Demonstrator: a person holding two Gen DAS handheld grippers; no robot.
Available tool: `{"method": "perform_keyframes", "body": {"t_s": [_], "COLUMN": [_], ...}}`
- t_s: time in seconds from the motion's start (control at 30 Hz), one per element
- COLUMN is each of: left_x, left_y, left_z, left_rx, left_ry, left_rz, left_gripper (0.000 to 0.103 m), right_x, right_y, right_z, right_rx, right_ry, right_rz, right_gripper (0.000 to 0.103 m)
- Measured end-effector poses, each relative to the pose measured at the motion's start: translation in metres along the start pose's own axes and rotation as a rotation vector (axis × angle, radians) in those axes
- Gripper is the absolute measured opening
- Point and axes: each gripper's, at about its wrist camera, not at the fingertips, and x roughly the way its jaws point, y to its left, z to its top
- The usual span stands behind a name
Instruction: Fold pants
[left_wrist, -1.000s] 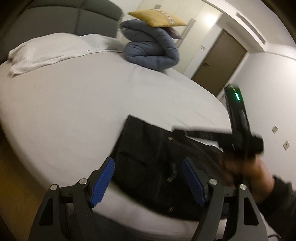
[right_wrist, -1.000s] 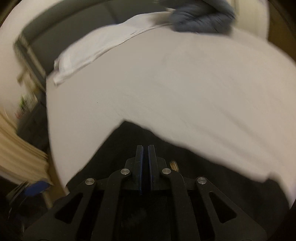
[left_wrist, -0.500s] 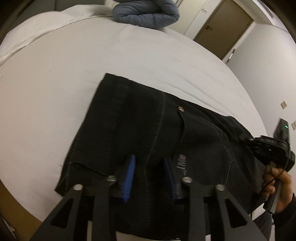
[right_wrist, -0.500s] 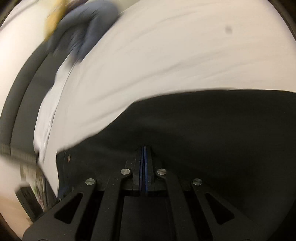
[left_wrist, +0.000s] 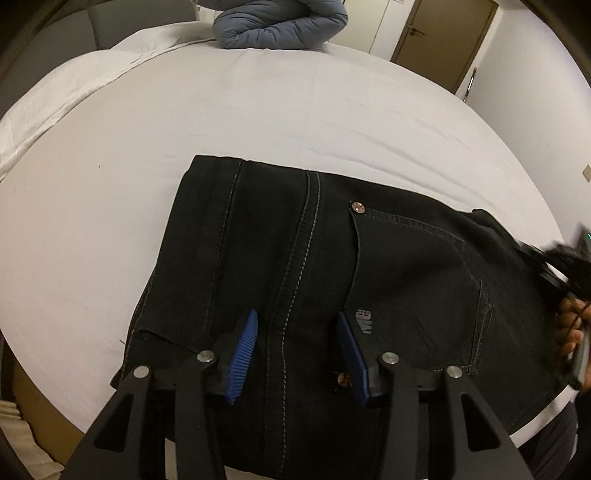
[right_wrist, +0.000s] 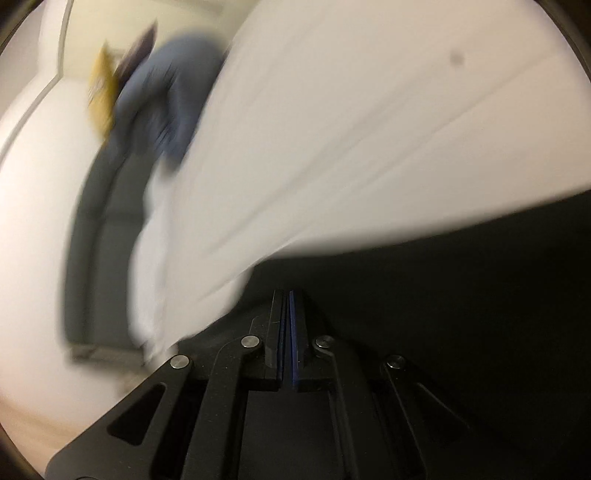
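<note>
Pants (left_wrist: 332, 280), black denim, folded flat near bed (left_wrist: 258, 110) edge, back pocket up. Left wrist view: left hand-held gripper (left_wrist: 297, 350) angled steeply down over centre seam, jaws opening, pads apart, nothing pinched. Best to press fold flat, align edges, avoid dragging cloth. Person's hand (left_wrist: 570, 325) at right edge. Right wrist view, blurred: right hand-held gripper (right_wrist: 287, 332) rolled sideways, fingers pressed together, dark cloth of pants (right_wrist: 443, 314) under it; whether fabric is pinched cannot be told.
</note>
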Motion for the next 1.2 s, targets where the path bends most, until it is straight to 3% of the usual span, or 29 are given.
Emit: {"method": "perform_keyframes", "body": {"t_s": [0.1,0.13,0.17,0.2,0.27,0.33,0.43,0.5,0.6,0.67,0.7,0.77,0.83,0.9,0.93,0.97,1.03,1.13,1.2], "left_x": [-0.010,-0.017,-0.025,-0.035,-0.045,-0.043,-0.030,-0.014,0.021,0.025,0.026,0.023,0.023,0.010,0.001,-0.004,-0.003,0.007,0.024], "left_y": [0.002,-0.004,-0.011,-0.022,-0.052,-0.086,-0.146,-0.180,-0.194,-0.189,-0.186,-0.174,-0.161,-0.153,-0.156,-0.163,-0.178,-0.213,-0.230], "left_z": [-0.005,-0.005,-0.005,-0.003,-0.002,-0.004,-0.013,-0.020,-0.026,-0.032,-0.029,-0.027,-0.018,-0.013,-0.011,-0.011,-0.008,-0.013,-0.022], "left_rx": [-0.004,0.001,0.006,0.013,0.041,0.084,0.149,0.189,0.159,0.144,0.144,0.144,0.103,0.080,0.086,0.091,0.097,0.093,0.094], "left_ry": [0.003,-0.003,-0.024,-0.056,-0.083,-0.078,-0.034,0.015,0.103,0.084,0.084,0.089,0.104,0.074,0.053,0.047,0.045,0.079,0.118], "left_rz": [0.020,0.039,0.048,0.034,0.001,-0.053,-0.169,-0.239,-0.256,-0.277,-0.287,-0.286,-0.273,-0.267,-0.281,-0.307,-0.376,-0.510,-0.526], "left_gripper": [0.049,0.048,0.048,0.049,0.056,0.060,0.060,0.061,0.061,0.060,0.058,0.041,0.013,0.013,0.013,0.013,0.013,0.017,0.018], "right_x": [-0.097,-0.125,-0.153,-0.167,-0.176,-0.145,-0.097,-0.075,-0.095,-0.137,-0.162,-0.218,-0.281,-0.309,-0.320,-0.327,-0.311,-0.249,-0.193], "right_y": [-0.083,-0.102,-0.115,-0.115,-0.100,-0.070,-0.054,-0.064,-0.114,-0.145,-0.163,-0.209,-0.256,-0.256,-0.250,-0.241,-0.202,-0.140,-0.117], "right_z": [0.006,0.006,0.001,-0.005,-0.022,-0.043,-0.069,-0.085,-0.090,-0.084,-0.072,-0.062,-0.049,-0.048,-0.047,-0.050,-0.046,-0.054,-0.065], "right_rx": [0.226,0.278,0.310,0.306,0.247,0.163,0.113,0.127,0.196,0.221,0.230,0.295,0.367,0.367,0.355,0.345,0.300,0.184,0.162], "right_ry": [-0.256,-0.317,-0.382,-0.412,-0.396,-0.250,-0.082,-0.026,-0.102,-0.209,-0.262,-0.392,-0.502,-0.563,-0.586,-0.605,-0.581,-0.416,-0.277], "right_rz": [-0.065,-0.096,-0.094,-0.066,0.092,0.214,0.293,0.252,0.226,0.196,0.156,0.092,0.030,-0.058,-0.113,-0.087,0.051,0.162,0.207], "right_gripper": [0.000,0.001,0.008,0.008,0.008,0.008,0.008,0.008,0.000,0.000,0.000,0.000,0.000,0.001,0.006,0.008,0.008,0.008,0.008]}}
